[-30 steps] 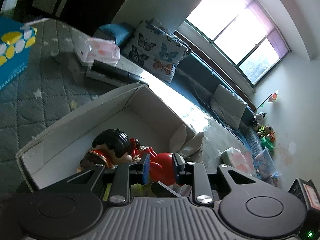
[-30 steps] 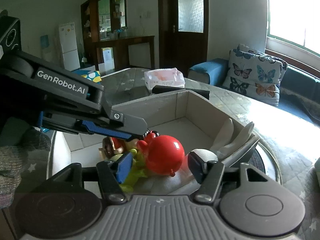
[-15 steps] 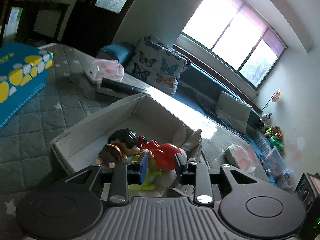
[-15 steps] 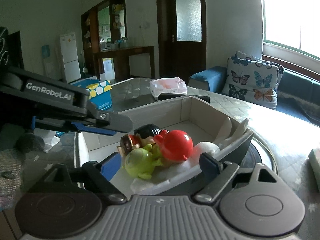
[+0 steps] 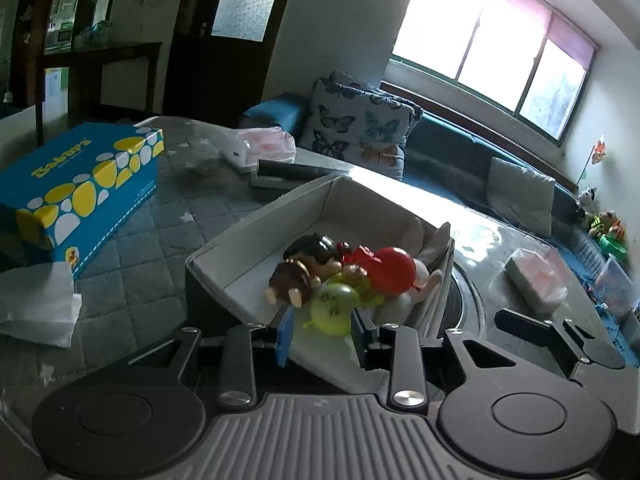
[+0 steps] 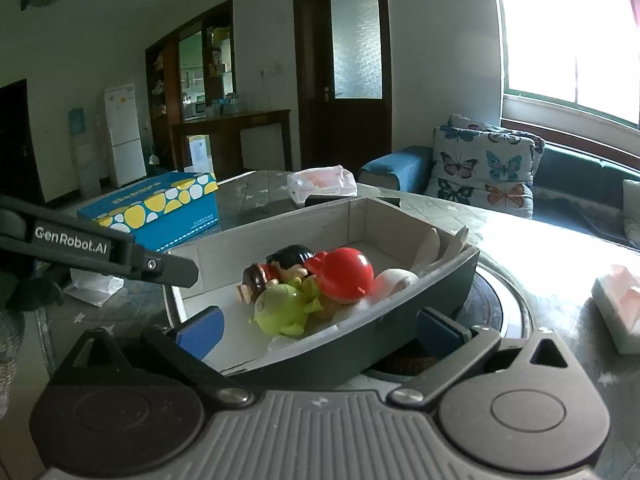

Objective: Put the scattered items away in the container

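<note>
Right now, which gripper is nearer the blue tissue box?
Left. The left gripper, jaws opening and empty, hangs by the container on the side towards the blue tissue box. The right gripper, also opening and empty, faces the container's opposite long wall, farther off.

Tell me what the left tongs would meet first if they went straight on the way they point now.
Probably the round green toy figure in the grey cardboard box; it lies just ahead of the opening left tongs, though depth is unclear.

A home living room: blue sofa (image 6: 576,168) with butterfly cushions (image 6: 484,172) under a wide window (image 6: 568,32), white fridge (image 6: 124,132) and cluttered shelves (image 6: 208,76) behind, quilted tabletop (image 5: 132,252) bearing a tissue box (image 5: 80,184).
</note>
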Tool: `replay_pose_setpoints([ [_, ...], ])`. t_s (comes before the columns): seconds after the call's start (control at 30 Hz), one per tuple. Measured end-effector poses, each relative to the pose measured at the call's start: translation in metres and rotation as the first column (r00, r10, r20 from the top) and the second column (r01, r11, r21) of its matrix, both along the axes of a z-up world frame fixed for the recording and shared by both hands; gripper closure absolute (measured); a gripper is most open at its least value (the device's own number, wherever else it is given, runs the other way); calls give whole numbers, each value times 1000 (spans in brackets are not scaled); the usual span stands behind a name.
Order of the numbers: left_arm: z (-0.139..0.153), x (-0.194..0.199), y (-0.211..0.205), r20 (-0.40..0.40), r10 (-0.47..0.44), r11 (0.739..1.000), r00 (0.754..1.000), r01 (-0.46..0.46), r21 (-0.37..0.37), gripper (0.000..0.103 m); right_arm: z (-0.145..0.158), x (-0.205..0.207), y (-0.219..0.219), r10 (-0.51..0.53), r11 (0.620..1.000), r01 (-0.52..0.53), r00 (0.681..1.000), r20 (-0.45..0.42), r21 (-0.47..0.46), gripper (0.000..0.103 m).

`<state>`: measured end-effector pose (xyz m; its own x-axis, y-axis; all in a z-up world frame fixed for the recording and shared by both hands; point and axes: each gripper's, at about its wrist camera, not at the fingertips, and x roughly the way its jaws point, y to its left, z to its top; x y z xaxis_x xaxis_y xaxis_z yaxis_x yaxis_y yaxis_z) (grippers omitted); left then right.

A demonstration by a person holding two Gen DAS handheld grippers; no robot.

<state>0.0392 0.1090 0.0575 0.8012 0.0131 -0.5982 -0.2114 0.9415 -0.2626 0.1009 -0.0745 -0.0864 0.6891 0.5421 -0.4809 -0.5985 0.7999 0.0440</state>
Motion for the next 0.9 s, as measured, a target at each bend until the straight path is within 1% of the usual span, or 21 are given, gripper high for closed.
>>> replay_pose_setpoints([
  [0.23, -3, -16, -2, -20, 14, 999, 1000, -14, 36, 68, -1, -14, 1, -4, 1000, 3, 1000, 9, 12, 0],
  [0.33, -5, -20, -3, -31, 14, 998, 999, -12, 62, 68, -1, -18, 1, -6, 1000, 6, 1000, 10, 20, 0],
  [0.4, -7, -23, -4, -40, 14, 998, 999, -11, 64, 68, -1, -20, 2, -10, 1000, 10, 1000, 10, 22, 0],
  [0.5, -13, -25, -2, -60, 20, 998, 998, -16, 63, 68, -5, -24, 3, -14, 1000, 14, 1000, 4, 15, 0],
  [0.63, -20, -30, -3, -83, 35, 995, 996, -27, 95, 69, -10, -28, 2, -12, 1000, 12, 1000, -11, 10, 0],
  [0.8, -25, -33, -8, -84, 54, 989, 995, -42, 140, 69, -16, -31, 1, -19, 1000, 19, 999, -31, 11, 0],
  [0.9, -27, -32, -9, -86, 63, 988, 994, -50, 146, 69, -20, -32, 3, -26, 1000, 26, 999, -44, 6, 0],
])
